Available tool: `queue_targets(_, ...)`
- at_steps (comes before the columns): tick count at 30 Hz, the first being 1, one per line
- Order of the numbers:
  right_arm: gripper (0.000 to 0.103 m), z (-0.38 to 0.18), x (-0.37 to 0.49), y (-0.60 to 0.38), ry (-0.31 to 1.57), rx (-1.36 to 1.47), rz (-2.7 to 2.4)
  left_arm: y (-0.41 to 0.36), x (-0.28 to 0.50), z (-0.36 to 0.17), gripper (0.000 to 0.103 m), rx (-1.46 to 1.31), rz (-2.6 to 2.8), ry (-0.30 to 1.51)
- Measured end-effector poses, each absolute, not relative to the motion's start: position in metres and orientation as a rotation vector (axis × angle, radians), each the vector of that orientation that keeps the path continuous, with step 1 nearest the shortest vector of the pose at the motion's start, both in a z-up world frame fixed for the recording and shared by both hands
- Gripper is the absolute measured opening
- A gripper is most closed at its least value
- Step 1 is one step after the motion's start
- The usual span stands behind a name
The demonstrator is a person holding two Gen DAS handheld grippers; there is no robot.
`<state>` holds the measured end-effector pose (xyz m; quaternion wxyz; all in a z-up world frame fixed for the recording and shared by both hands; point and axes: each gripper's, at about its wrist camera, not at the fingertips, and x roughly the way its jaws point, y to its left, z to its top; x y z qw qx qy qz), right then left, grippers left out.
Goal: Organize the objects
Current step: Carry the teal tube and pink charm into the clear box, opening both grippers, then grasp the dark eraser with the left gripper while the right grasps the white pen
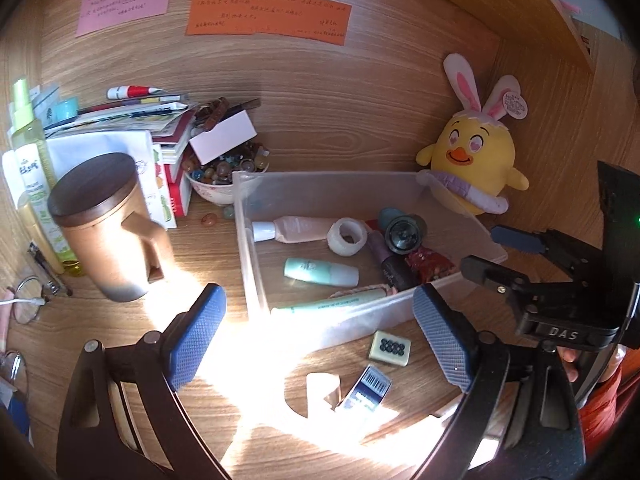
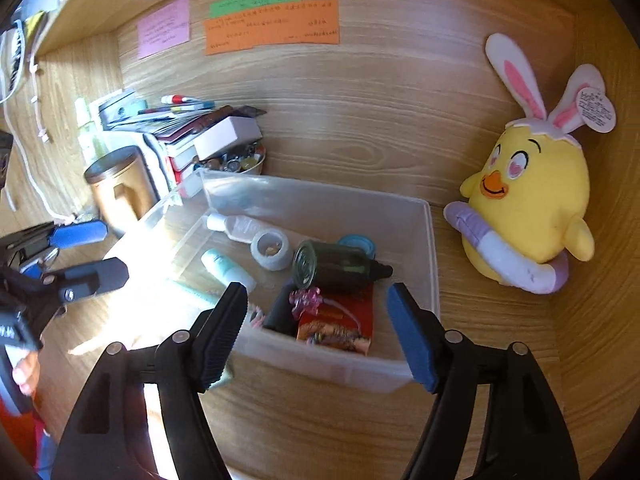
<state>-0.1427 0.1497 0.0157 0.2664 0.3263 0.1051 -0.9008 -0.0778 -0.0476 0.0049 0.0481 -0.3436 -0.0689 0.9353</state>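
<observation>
The clear box point(image 1: 484, 256) sits by the desk's back wall w/ tubes and a dark bottle point(image 2: 336, 266) inside. The tile point(image 1: 389, 347) and small blue box point(image 1: 366, 390) lie out front, near the desk's front edge. My left tongs point(image 1: 320, 336) are wide open, empty. My right tongs point(image 2: 316, 332) are open too, nothing in them. If I reach in a hurry I could bump the box's front wall & push it into the yellow chick toy point(image 2: 528, 216).

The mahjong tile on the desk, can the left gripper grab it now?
Probably yes. The mahjong tile lies bare on the desk in front of the clear bin, with nothing on top of it, and the left hand-held gripper is open and empty just beside it.
</observation>
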Motion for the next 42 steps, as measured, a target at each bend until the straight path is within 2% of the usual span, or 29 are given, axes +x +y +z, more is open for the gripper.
queue_targets(9, 0.075, 0.001, -0.1, 0.156, 0.31, 0.891, -2.354, -0.048, -0.05, -0.02, 0.095, -1.143, 2.789, -0.166)
queue_targets(17, 0.076, -0.034, -0.075, 0.146, 0.394, 0.974, -2.229, -0.06, -0.056, -0.053, 0.09, -1.304, 2.785, -0.144)
queue_targets(29, 0.075, -0.056, -0.057, 0.122, 0.5, 0.995, -2.122, -0.041, -0.065, -0.072, 0.09, -1.388, 2.717, -0.047)
queue_targets(31, 0.071, -0.059, -0.053, 0.123, 0.53, 0.99, -2.124, -0.04, -0.066, -0.073, 0.089, -1.387, 2.729, -0.026)
queue_targets(32, 0.067, -0.059, -0.052, 0.124, 0.537, 0.987, -2.124, -0.041, -0.066, -0.072, 0.084, -1.387, 2.735, -0.027)
queue_targets(34, 0.048, -0.061, -0.05, 0.128, 0.546, 0.999, -2.114, -0.045, -0.068, -0.072, 0.077, -1.384, 2.731, -0.061)
queue_targets(35, 0.045, -0.061, -0.051, 0.131, 0.526, 1.004, -2.109, -0.047, -0.069, -0.072, 0.072, -1.382, 2.728, -0.077)
queue_targets(37, 0.033, -0.06, -0.052, 0.138, 0.512, 1.015, -2.123, -0.048, -0.069, -0.072, 0.064, -1.375, 2.732, -0.088)
queue_targets(42, 0.017, -0.058, -0.052, 0.16, 0.478, 1.05, -2.167, -0.045, -0.067, -0.072, 0.049, -1.357, 2.734, -0.031)
